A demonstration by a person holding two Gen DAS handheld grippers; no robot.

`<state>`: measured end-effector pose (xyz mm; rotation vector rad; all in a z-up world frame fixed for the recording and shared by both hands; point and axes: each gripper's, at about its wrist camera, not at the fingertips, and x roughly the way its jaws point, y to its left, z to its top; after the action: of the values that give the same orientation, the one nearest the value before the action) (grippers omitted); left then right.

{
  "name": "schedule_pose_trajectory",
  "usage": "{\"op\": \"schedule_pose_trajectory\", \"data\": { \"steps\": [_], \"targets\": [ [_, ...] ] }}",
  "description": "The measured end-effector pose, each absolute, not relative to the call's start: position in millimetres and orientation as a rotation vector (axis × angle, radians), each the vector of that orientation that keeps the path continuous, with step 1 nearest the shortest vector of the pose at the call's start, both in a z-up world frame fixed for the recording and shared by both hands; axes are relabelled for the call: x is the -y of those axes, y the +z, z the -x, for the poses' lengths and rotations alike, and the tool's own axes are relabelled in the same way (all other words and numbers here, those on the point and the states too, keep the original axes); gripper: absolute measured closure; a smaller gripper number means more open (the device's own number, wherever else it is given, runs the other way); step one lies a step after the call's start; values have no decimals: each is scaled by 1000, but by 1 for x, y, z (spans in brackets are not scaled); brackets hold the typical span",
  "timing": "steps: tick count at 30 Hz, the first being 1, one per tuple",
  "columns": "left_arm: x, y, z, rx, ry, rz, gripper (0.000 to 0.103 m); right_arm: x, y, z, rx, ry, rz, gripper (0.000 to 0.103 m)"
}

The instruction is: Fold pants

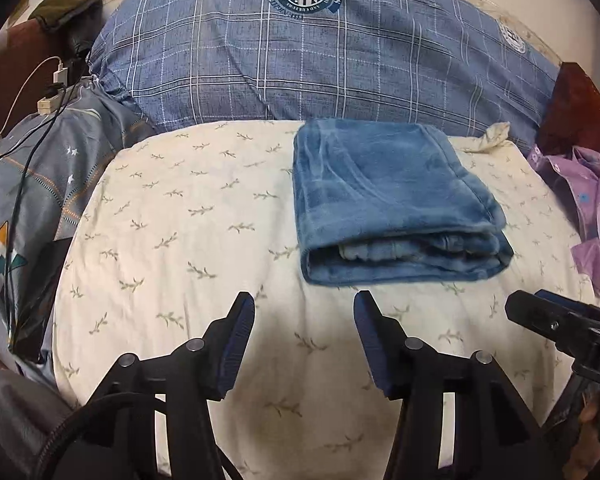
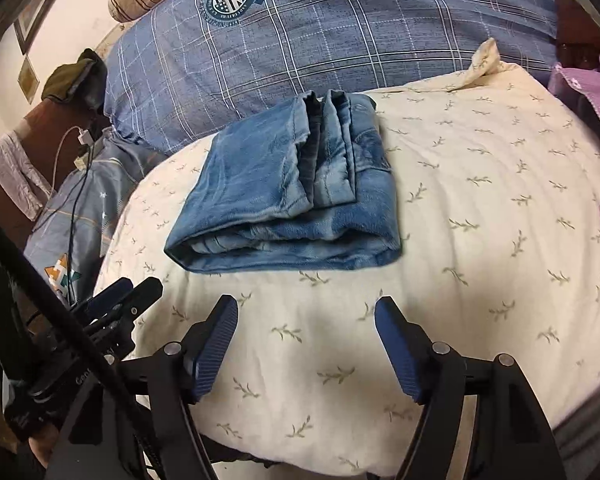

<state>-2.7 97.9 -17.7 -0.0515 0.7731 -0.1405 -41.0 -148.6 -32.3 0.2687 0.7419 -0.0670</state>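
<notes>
The blue fleece pants point(image 1: 392, 200) lie folded into a thick rectangle on the cream leaf-print cover point(image 1: 180, 240). They also show in the right wrist view point(image 2: 288, 192), with the hem ends on top. My left gripper point(image 1: 304, 300) is open and empty, just short of the bundle's near folded edge. My right gripper point(image 2: 306, 306) is open and empty, a little in front of the bundle. The right gripper shows at the right edge of the left wrist view point(image 1: 540, 312), and the left gripper at the left of the right wrist view point(image 2: 136, 288).
A blue plaid pillow point(image 1: 320, 60) lies behind the pants. A purple garment point(image 1: 588, 208) lies at the right. A grey patterned quilt point(image 1: 40, 184) with charger cables point(image 1: 52, 92) lies at the left. The cream cover point(image 2: 480, 240) extends to the right.
</notes>
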Motion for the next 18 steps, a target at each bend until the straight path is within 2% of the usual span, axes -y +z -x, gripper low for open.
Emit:
{"op": "schedule_pose_trajectory", "data": {
  "steps": [18],
  "targets": [
    [-107, -5, 22, -785, -115, 54, 51, 130, -22, 70, -810, -236, -185, 26]
  ]
}}
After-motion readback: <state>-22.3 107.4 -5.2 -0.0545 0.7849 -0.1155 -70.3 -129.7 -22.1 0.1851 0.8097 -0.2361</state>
